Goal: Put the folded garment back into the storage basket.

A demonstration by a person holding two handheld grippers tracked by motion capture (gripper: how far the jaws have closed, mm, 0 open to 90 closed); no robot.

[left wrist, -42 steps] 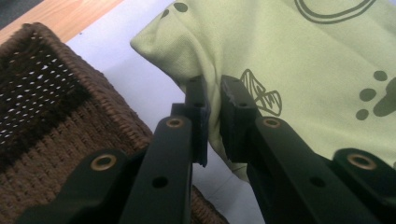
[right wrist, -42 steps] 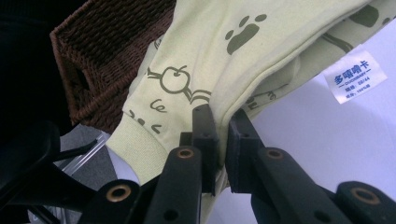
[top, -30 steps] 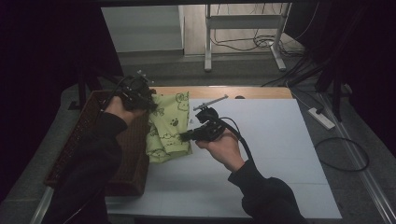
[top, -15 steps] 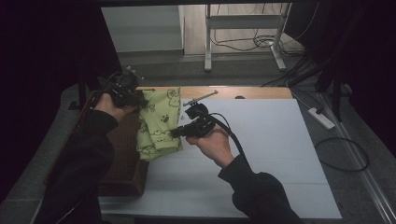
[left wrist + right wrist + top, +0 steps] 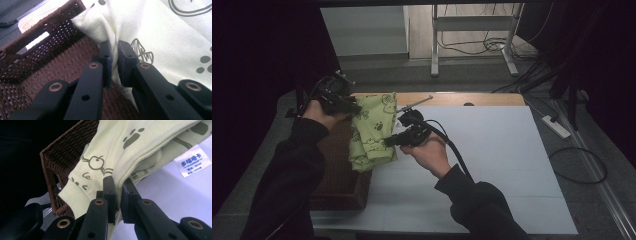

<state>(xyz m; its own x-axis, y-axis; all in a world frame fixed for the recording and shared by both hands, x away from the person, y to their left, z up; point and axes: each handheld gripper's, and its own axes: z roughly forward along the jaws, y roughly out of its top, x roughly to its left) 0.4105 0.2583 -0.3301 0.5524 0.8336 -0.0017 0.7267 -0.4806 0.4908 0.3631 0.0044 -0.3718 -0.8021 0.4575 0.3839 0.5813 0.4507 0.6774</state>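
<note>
A pale green garment (image 5: 371, 131) printed with dark cartoon paws and apples hangs lifted over the right edge of a brown wicker basket (image 5: 337, 175). My left gripper (image 5: 354, 106) is shut on its upper left part, with cloth (image 5: 140, 32) pinched between the jaws (image 5: 113, 58) above the basket's woven inside (image 5: 62, 62). My right gripper (image 5: 388, 143) is shut on the garment's lower right edge (image 5: 110, 152); its jaws (image 5: 118, 192) clamp a fold beside a ribbed cuff (image 5: 73, 192). A white label (image 5: 195, 161) with blue print hangs from the cloth.
The basket stands at the table's left side on a white sheet (image 5: 492, 165). A wooden strip (image 5: 472, 99) runs along the far table edge. Beyond it are a metal stand (image 5: 472, 35), floor cables (image 5: 577, 165) and a power strip (image 5: 557, 126).
Both grippers have carried the garment to the left and raised it, from lying on the sheet to hanging over the basket's right edge.
</note>
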